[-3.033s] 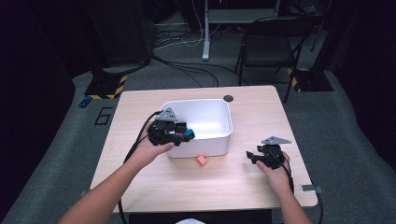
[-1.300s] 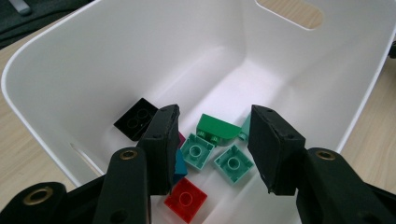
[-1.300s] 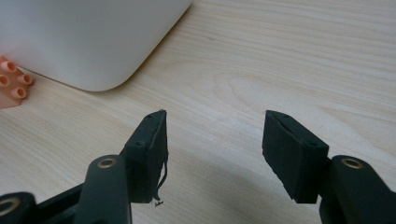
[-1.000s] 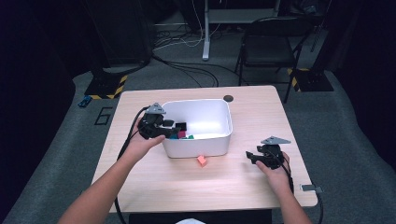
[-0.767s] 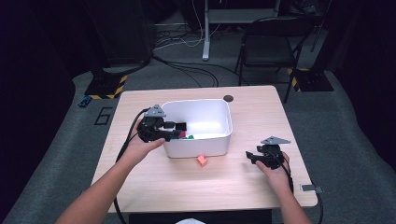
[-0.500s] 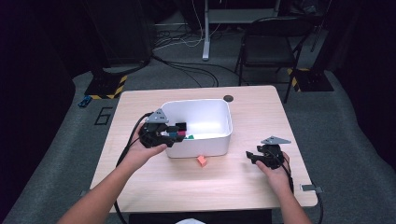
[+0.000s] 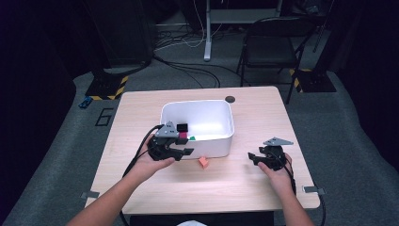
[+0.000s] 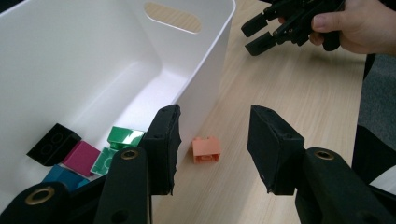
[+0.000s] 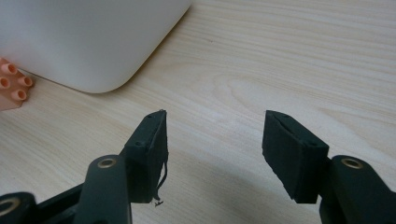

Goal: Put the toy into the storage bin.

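On the pale wooden table (image 7: 244, 188), the white plastic bin (image 7: 221, 141) holds black, pink, green and blue toy bricks. The small orange plastic brick (image 8: 206, 149) lies on the wood just beside the bin's front wall. The left gripper (image 8: 212, 149), parted and empty, lines up on it; next it should probably lower astride and close. The right gripper (image 9: 212, 149) rests agape, empty

Upper right of my high view, a black folding chair (image 7: 268, 42) stands behind the table (image 7: 282, 122). Cables (image 7: 188, 66) cross the grey floor (image 7: 348, 141) at top centre; a yellow-striped base (image 7: 109, 86) sits upper left.
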